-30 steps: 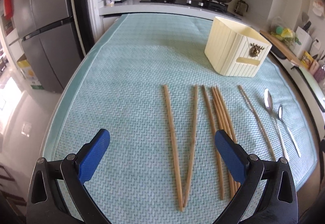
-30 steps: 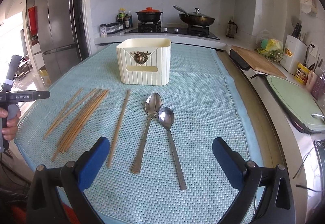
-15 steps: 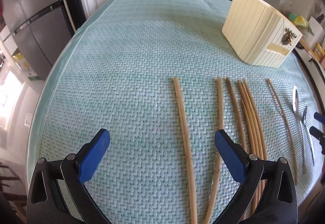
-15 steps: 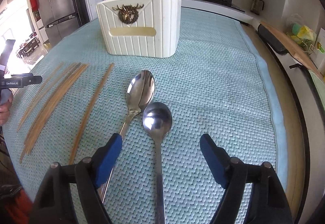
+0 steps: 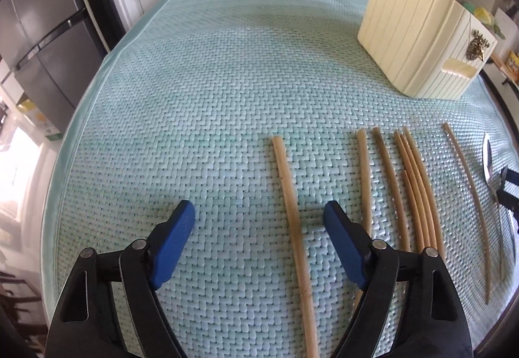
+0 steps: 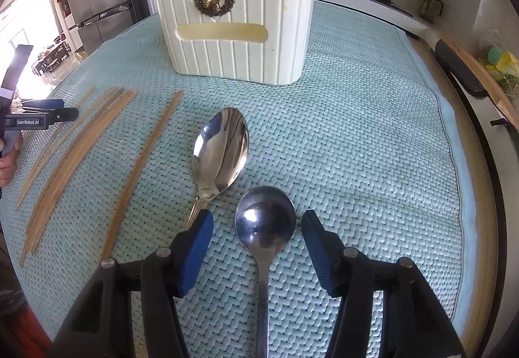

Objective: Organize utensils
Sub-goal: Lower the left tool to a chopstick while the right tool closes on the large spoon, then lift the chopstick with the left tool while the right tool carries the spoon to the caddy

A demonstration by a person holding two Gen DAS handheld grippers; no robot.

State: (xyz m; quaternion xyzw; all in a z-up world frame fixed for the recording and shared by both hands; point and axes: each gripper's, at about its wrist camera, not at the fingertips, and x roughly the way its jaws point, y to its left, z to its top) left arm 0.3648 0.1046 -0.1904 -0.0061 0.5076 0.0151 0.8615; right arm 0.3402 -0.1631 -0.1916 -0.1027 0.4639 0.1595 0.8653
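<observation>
Straddling the small spoon (image 6: 264, 225) with jaws apart, the right gripper (image 6: 258, 228) faces the holder (image 6: 236, 23) at 12 o'clock. Thin, slick steel, probably light; I'd pinch the neck. Left gripper (image 5: 259, 221) gapes around a chopstick (image 5: 292, 228).

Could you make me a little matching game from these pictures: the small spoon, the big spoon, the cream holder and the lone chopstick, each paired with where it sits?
Things:
1. small spoon
2. big spoon
3. cream holder
4. lone chopstick

Places:
A. standing upright at the far end of the mat
B. lying between the chopstick bundle and the spoons
C. bowl between the open fingers of the right hand-held gripper
D. handle passing behind that gripper's left finger

Pairs: 1-C, 2-D, 3-A, 4-B
</observation>
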